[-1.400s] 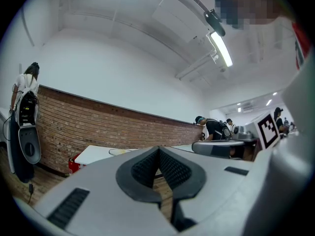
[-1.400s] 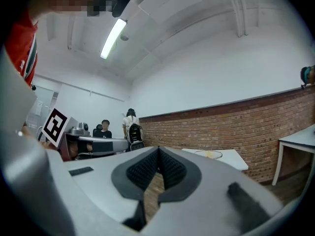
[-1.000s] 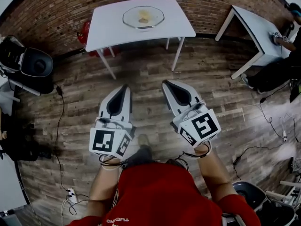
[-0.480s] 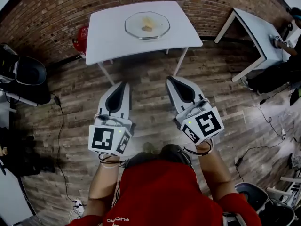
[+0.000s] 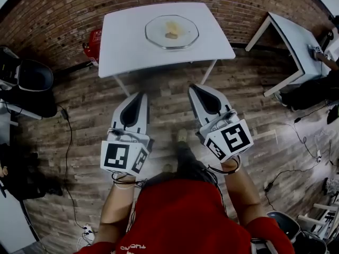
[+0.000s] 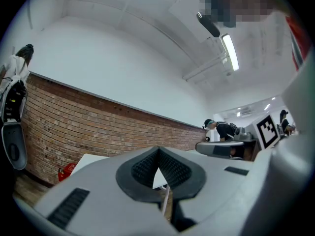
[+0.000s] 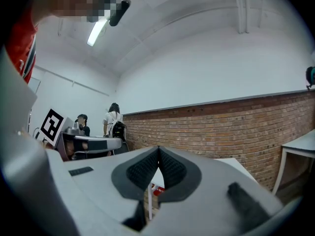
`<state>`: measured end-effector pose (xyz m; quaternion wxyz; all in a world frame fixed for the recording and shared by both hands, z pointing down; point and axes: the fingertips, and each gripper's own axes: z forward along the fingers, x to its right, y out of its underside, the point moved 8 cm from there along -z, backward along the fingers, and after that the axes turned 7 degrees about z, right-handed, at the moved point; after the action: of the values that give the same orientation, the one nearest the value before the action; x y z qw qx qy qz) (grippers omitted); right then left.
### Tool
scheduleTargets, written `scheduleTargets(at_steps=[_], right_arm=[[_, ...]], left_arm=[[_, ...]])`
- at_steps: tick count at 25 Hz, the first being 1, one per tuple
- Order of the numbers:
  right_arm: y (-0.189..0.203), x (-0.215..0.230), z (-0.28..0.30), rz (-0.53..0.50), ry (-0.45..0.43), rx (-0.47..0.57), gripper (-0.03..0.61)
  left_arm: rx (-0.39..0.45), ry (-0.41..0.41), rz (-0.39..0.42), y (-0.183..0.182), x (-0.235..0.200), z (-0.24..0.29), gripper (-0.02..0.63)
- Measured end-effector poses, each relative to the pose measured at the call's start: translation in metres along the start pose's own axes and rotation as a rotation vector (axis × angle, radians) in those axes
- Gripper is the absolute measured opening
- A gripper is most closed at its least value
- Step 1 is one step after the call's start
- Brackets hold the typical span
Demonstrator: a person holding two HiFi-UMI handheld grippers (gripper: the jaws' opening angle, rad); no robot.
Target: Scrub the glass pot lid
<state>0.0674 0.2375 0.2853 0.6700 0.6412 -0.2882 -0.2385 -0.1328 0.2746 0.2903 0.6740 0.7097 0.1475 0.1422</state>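
The glass pot lid (image 5: 171, 32) lies flat on the white table (image 5: 127, 36) against the brick wall, with a small yellowish thing under or on its middle. Both grippers hang over the wooden floor, well short of the table. My left gripper (image 5: 139, 96) is shut and empty, its tip pointing toward the table's near edge. My right gripper (image 5: 193, 88) is likewise shut with nothing in it. In the left gripper view the black pads (image 6: 158, 163) meet at the tip; the right gripper view shows the same closed pads (image 7: 157, 165).
A red object (image 5: 93, 40) sits on the floor at the table's left end. Black chairs (image 5: 32, 78) stand at the left, a second white table (image 5: 296, 41) at the right. Cables (image 5: 66, 142) trail over the floor. People stand in the distance (image 7: 114, 122).
The table and lid have come closer and lower in the head view as the person walks forward. Both grippers stay shut and hold the same pose.
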Motion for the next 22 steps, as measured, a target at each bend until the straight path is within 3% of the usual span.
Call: scheduleTargets(at_steps=[8, 22], right_arm=[[-0.005, 0.048, 0.051, -0.032, -0.013, 0.018, 0.029], [-0.018, 0.187, 0.159, -0.048, -0.090, 0.010, 0.029]], left_arm=[[-0.001, -0.014, 0.008, 0.003, -0.026, 0.063, 0.017], [-0.011, -0.076, 0.025, 0.009, -0.061, 0.226, 0.017]])
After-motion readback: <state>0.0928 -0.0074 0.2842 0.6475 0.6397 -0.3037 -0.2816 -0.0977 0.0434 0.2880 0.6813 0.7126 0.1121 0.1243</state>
